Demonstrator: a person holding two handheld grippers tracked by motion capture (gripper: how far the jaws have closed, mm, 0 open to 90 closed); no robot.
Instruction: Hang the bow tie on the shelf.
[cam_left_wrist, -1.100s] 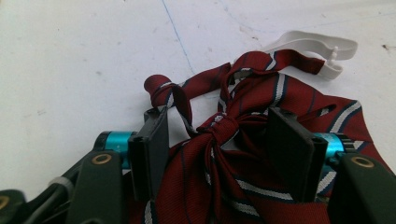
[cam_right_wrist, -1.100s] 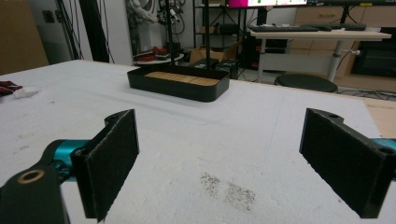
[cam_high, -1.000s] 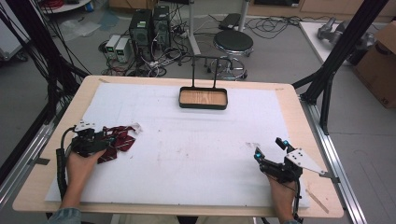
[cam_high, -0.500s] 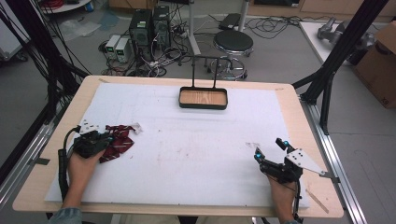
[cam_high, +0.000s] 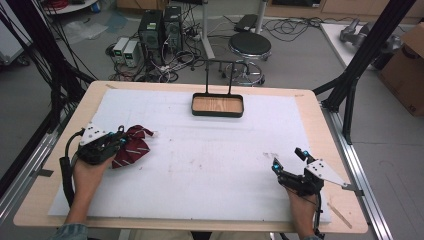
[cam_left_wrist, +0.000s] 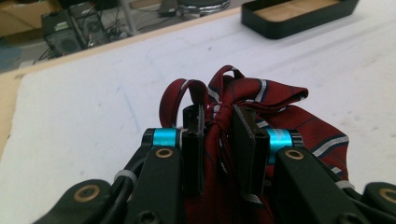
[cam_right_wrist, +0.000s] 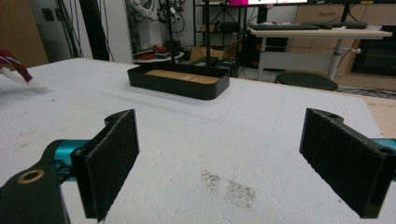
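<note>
A dark red tie with thin white stripes (cam_high: 134, 148) lies bunched at the left of the white sheet. My left gripper (cam_high: 120, 141) sits on its left side. In the left gripper view the jaws press a gathered fold of the tie (cam_left_wrist: 261, 93) between the pads of my left gripper (cam_left_wrist: 219, 116). My right gripper (cam_high: 286, 157) rests near the front right of the sheet, open, with nothing between its jaws (cam_right_wrist: 233, 154). A corner of the tie (cam_right_wrist: 11, 63) shows far left in the right gripper view.
A black tray with a wooden floor and an upright wire handle (cam_high: 218, 114) stands at the back middle of the sheet (cam_right_wrist: 177, 86). Black frame posts (cam_high: 360, 65) flank the table. Behind it are a stool (cam_high: 249, 47) and computers (cam_high: 160, 27).
The left gripper has shifted slightly on the tie, which looks a little more gathered. The right gripper has stayed in place and open.
</note>
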